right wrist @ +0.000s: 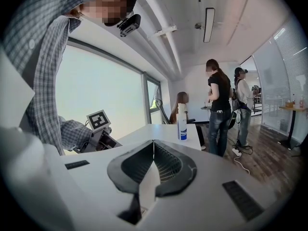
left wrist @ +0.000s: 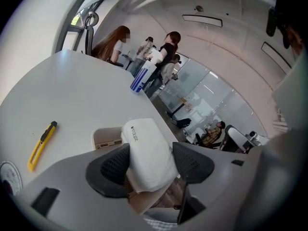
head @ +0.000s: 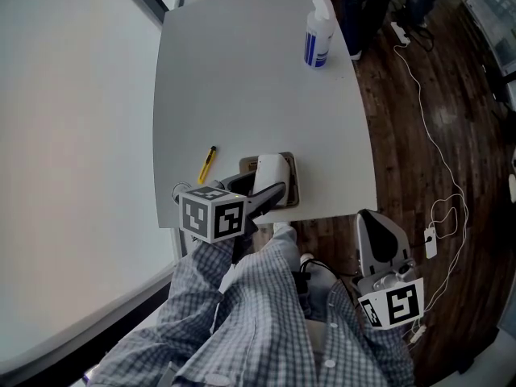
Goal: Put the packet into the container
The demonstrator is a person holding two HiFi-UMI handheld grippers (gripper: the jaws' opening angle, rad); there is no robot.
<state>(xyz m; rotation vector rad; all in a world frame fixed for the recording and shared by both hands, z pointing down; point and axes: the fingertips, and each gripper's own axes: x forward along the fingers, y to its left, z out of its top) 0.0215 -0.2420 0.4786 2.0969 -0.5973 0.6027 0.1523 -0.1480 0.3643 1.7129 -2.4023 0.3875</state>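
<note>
The white packet (left wrist: 147, 153) was clamped between the jaws of the left gripper (left wrist: 149, 165) and held over the beige container (left wrist: 108, 137), which was set at the near edge of the white table (head: 242, 79), with a yellow utility knife (head: 207, 164) lying just to its left and a spray bottle (head: 318, 35) standing at the far right edge. The right gripper (right wrist: 154, 165) was held off the table to the near right, its jaws closed together with nothing between them.
</note>
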